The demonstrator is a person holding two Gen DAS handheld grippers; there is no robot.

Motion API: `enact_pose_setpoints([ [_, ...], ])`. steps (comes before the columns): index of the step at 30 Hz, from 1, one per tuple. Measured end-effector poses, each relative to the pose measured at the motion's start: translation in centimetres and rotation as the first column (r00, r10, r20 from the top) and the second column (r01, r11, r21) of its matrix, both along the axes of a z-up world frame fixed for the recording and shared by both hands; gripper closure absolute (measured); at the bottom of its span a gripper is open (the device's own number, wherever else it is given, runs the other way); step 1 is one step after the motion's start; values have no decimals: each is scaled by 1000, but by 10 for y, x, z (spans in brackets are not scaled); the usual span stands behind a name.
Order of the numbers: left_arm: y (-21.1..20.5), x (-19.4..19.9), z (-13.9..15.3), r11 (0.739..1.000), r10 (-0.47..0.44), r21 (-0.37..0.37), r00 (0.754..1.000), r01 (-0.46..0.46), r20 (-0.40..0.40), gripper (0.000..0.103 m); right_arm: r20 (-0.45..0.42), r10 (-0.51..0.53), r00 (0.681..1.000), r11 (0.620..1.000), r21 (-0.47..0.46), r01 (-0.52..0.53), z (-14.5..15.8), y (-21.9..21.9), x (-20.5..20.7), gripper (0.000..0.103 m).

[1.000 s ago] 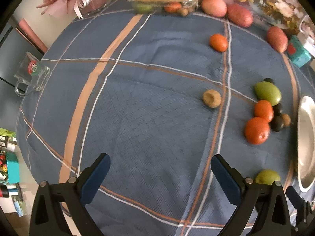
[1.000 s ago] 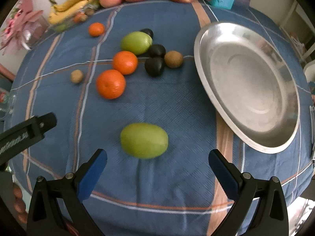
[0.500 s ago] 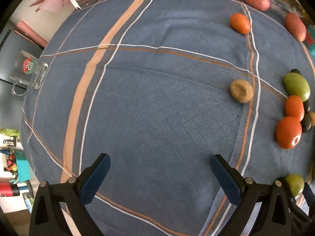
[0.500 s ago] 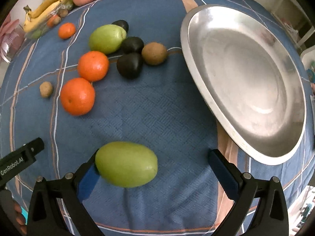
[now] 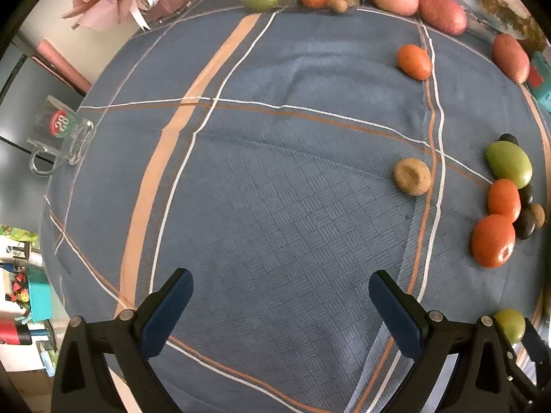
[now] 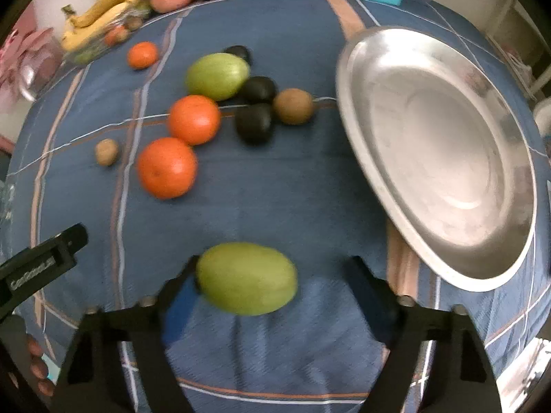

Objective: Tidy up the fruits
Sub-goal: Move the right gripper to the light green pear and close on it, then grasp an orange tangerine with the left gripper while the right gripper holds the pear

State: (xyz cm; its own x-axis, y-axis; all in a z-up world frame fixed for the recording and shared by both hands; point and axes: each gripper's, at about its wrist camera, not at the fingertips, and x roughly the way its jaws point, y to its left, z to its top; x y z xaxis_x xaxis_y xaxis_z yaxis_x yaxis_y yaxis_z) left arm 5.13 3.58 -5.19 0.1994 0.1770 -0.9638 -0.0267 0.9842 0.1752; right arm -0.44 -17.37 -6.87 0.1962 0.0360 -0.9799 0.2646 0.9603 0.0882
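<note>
Dim, warm indoor light. The right wrist view is smeared with motion blur, worst on the mango point(image 6: 246, 278); the plate point(image 6: 447, 268) shows soft glare. Both views bulge and darken at the edges.

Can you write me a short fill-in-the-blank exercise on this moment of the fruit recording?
1. The green fruit between the right gripper's fingers is touching only its ____ finger.
2. The metal tray holds ____ fruit.
3. The left gripper is ____, with bare cloth between its fingers.
4. The bananas are ____ in colour.

Missing words: left; no; open; yellow
</note>
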Motion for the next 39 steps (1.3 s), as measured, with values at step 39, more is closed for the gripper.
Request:
enact_pose_setpoints([
  [39,-117,9,16,929,-243,-267,967,255,77,40,199,-186,962,982,23,186,54,-81,-13,50],
])
